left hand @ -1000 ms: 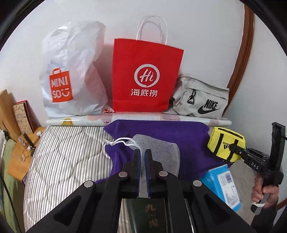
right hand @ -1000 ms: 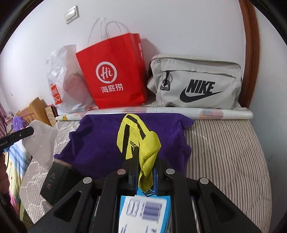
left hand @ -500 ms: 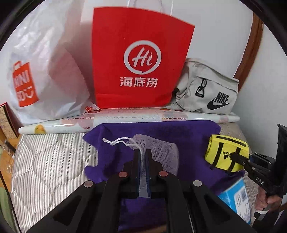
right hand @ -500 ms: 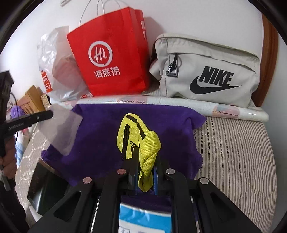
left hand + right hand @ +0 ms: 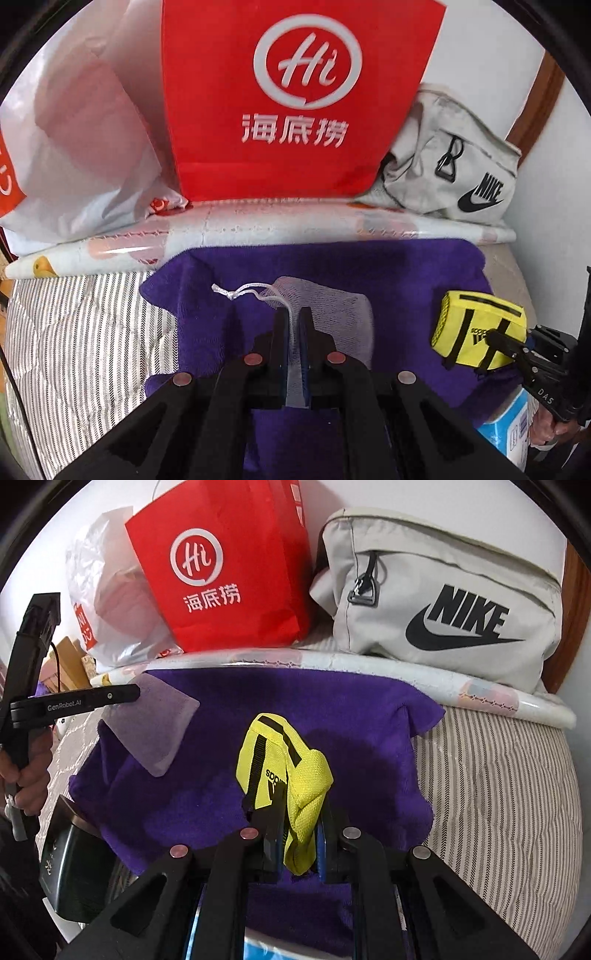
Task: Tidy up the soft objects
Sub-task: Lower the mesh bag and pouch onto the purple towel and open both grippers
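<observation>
Now left gripper [image 5: 293,328] nipped shut on white mesh drawstring pouch [image 5: 332,314], held above purple towel [image 5: 369,269] at 12 o'clock. Right gripper [image 5: 301,812] clamped on yellow Adidas pouch [image 5: 284,753]. Both likely light, limp, floppy; best grasped at bunched fabric edge. Count: two pouches, one towel, one red paper bag [image 5: 295,92], one Nike bag [image 5: 443,590].

purple towel [image 5: 332,709]: matt, fuzzy cloth | mesh pouch [image 5: 332,306]: thin white netting | yellow pouch [image 5: 306,775]: coarse woven fabric | red bag [image 5: 295,92]: smooth matt paper | grey bag [image 5: 443,590]: matt canvas | roll [image 5: 258,229]: glossy plastic wrap
</observation>
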The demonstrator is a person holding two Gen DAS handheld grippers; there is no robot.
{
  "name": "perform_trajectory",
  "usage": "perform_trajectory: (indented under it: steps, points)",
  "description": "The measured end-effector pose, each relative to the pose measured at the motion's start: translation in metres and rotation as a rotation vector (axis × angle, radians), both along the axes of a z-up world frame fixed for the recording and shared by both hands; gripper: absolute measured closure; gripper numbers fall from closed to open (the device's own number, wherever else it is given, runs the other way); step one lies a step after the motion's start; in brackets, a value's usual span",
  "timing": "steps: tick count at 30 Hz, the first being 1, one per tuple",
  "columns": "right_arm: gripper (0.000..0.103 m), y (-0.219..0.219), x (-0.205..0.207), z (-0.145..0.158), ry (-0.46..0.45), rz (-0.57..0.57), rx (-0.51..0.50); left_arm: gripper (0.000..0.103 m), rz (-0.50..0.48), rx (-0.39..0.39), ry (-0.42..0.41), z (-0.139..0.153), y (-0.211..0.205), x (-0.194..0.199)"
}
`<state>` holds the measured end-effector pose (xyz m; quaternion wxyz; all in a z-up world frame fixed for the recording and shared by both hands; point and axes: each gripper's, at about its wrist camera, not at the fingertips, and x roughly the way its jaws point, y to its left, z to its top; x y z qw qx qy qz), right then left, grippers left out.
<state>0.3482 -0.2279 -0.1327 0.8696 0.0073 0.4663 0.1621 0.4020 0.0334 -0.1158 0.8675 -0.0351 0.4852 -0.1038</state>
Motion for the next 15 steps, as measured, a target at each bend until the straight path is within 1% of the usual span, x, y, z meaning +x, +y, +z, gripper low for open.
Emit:
perform_trajectory:
  steps: [2,3,5,6,7,8,10,12,14,15]
  points:
    - [0.088,-0.001,0.001,-0.001,0.0,-0.002,-0.005,0.096,0.001,0.006,0.002,-0.001,0.001,0.001]
    - [0.087,-0.002,0.002,-0.001,-0.001,-0.003,-0.007,0.094,0.003,0.008,0.007,-0.002,0.001,0.003]
    - [0.084,-0.004,0.002,-0.002,-0.001,-0.004,-0.014,0.094,0.007,0.009,0.018,-0.004,0.002,0.006]
    - [0.083,-0.004,0.003,-0.002,0.0,-0.002,-0.017,0.092,0.01,0.008,0.025,-0.004,0.002,0.007]
    - [0.081,-0.004,0.003,-0.002,-0.001,-0.003,-0.024,0.087,0.017,0.009,0.029,-0.004,0.003,0.008]
    - [0.079,-0.004,0.003,-0.001,-0.003,-0.002,-0.029,0.085,0.028,0.009,0.029,-0.004,0.004,0.008]
    - [0.074,-0.004,0.001,0.002,-0.012,0.0,-0.045,0.074,0.036,0.014,0.034,-0.003,0.006,0.008]
    - [0.052,-0.004,-0.001,0.007,-0.027,-0.005,-0.071,0.069,0.045,0.029,0.033,0.0,0.008,0.006]
    - [0.046,-0.005,-0.006,0.015,-0.058,-0.016,-0.09,0.067,0.054,0.035,0.032,0.004,0.012,0.001]
    - [0.044,-0.006,-0.009,0.019,-0.07,-0.022,-0.092,0.064,0.06,0.037,0.033,0.007,0.015,-0.002]
